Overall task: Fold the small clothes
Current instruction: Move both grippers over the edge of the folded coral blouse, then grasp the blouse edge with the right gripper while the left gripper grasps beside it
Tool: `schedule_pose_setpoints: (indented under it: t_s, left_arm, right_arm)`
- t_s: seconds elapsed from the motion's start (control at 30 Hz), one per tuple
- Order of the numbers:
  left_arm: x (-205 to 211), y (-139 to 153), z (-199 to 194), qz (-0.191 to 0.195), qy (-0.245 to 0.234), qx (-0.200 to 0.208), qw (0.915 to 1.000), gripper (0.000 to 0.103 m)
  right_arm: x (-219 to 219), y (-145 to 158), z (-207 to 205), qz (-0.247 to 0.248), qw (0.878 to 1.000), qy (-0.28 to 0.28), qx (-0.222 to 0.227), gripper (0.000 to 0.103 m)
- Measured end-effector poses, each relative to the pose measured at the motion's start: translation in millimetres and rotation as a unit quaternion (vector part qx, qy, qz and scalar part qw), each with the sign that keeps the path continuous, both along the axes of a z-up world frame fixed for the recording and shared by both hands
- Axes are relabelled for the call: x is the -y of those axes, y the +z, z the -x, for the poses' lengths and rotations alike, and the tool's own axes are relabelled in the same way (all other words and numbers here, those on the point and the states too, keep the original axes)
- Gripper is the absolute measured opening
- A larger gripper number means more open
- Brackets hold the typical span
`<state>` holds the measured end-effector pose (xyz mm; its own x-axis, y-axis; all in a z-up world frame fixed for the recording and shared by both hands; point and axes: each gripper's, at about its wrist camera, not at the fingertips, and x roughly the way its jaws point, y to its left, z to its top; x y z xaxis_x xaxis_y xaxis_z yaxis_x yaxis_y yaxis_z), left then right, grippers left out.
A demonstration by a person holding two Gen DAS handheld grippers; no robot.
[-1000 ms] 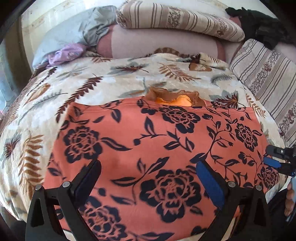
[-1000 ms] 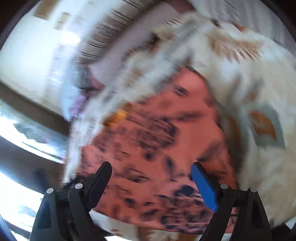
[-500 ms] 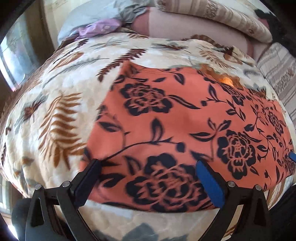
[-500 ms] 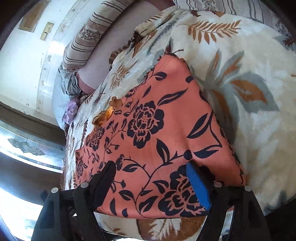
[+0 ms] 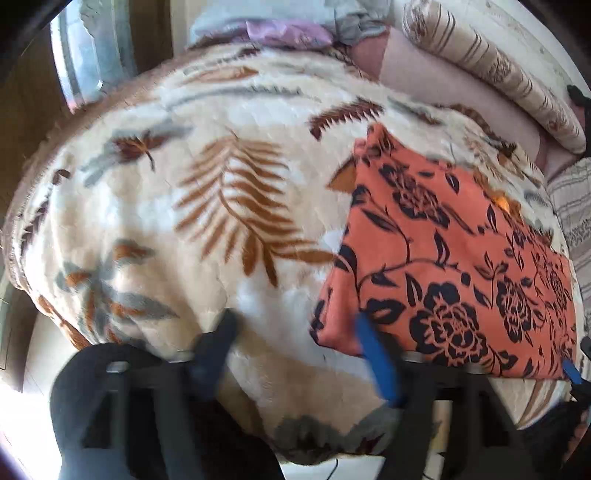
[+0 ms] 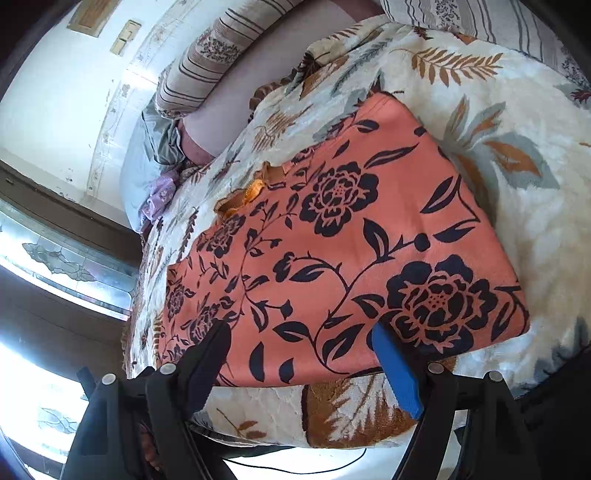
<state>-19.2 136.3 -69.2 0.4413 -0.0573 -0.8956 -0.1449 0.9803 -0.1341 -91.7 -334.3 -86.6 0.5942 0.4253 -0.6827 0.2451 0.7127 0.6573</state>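
Observation:
An orange garment with a black flower print [image 5: 443,266] lies flat on a leaf-patterned blanket [image 5: 207,206]; it also shows in the right wrist view [image 6: 332,236]. My left gripper [image 5: 295,332] is open and empty, low at the garment's near left corner, its blue finger [image 5: 373,354] over the cloth edge. My right gripper [image 6: 299,343] is open and empty over the garment's near edge, close to its right corner. The other gripper's blue tip [image 5: 570,367] peeks in at the far right of the left wrist view.
Striped pillows [image 5: 491,70] and a mauve bolster [image 6: 229,103] lie along the far side of the bed. Grey and purple cloths [image 5: 288,33] sit at the far left corner. A window [image 6: 62,254] is beside the bed. The blanket drops off at the near edge [image 6: 332,417].
My left gripper has swung left from over the garment's middle to its near left corner. My right gripper has settled over the near right edge. Both stay open.

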Motion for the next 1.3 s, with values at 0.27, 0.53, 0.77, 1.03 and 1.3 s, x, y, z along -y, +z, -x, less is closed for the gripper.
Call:
schedule_pose_setpoints:
  t_s: [0.27,0.53,0.77,1.03,1.3]
  left_arm:
    - [0,19,6,-0.003,0.034,0.004,0.9994,0.038]
    - [68,89,-14,-0.064,-0.04,0.15,0.9858,0.082]
    - [163,73,-40,-0.042,-0.144,0.142,0.9784,0.082]
    - [207,2,-60,-0.071,-0.183,0.033,0.9799,0.082]
    - [206,41,-46,-0.039,-0.175,0.113,0.9772,0.082]
  right_arm:
    - [9,3,6,-0.013,1.0,-0.014,0.004,0.082]
    - [3,-11,43,-0.108,0.993,-0.043,-0.011,0.086]
    - [27,-34,48,-0.15,0.982,-0.119,-0.009,0.086]
    - [59,-42,33,-0.174,0.97,-0.17,-0.014,0.086]
    - [47,-38,48,-0.157,0.972,-0.172,-0.019,0.086]
